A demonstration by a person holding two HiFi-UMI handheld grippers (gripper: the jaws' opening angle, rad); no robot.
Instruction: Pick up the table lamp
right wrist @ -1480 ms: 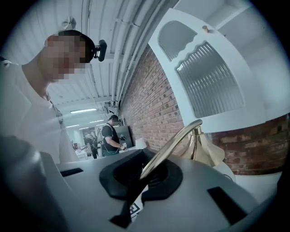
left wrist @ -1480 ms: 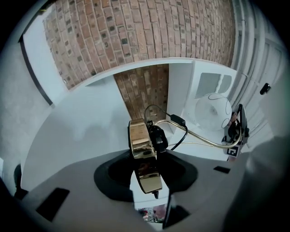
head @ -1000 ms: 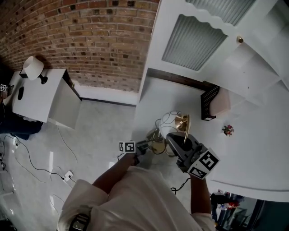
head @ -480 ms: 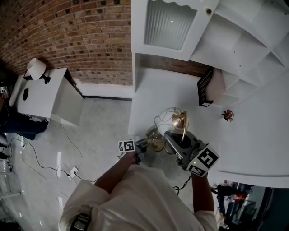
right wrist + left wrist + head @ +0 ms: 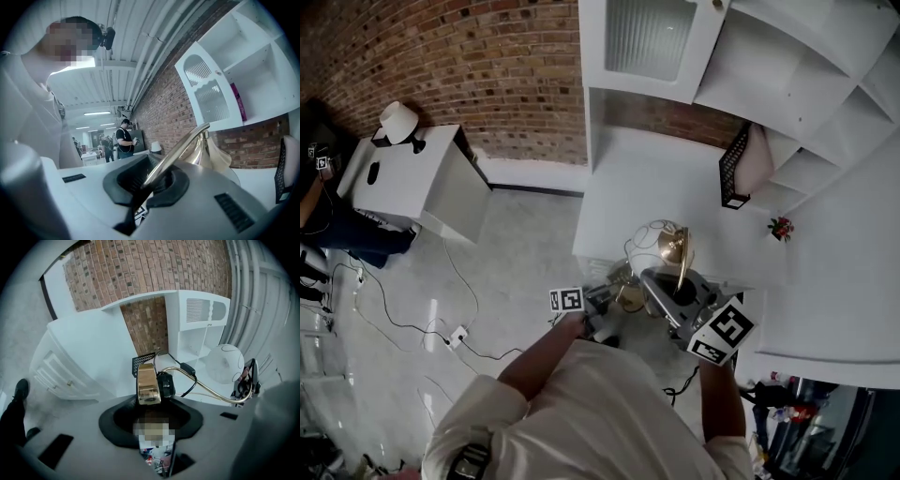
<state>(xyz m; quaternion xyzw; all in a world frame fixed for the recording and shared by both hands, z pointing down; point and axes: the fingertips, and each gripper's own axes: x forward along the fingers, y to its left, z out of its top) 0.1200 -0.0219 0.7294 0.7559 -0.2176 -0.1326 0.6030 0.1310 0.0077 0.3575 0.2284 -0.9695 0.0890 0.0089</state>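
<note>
Your left tongs [image 5: 609, 298] are clamped on the gold base of the table lamp [image 5: 664, 251], jaws part-way in. Your right tongs [image 5: 656, 281] are pinched tight on its brass neck. Lamp hangs between them at the counter's [image 5: 675, 178] near edge, toward the left corner, with the wire shade over the counter. Black mesh rack [image 5: 733, 171] stands toward the counter's back right, against the white shelves [image 5: 787, 84]. Small flower sprig [image 5: 781, 228] lies further right. Black cord [image 5: 680, 382] trails beside your right arm.

head: overhead, steeply down, far | gripper views: level, close | shared: table lamp [image 5: 677, 246]
</note>
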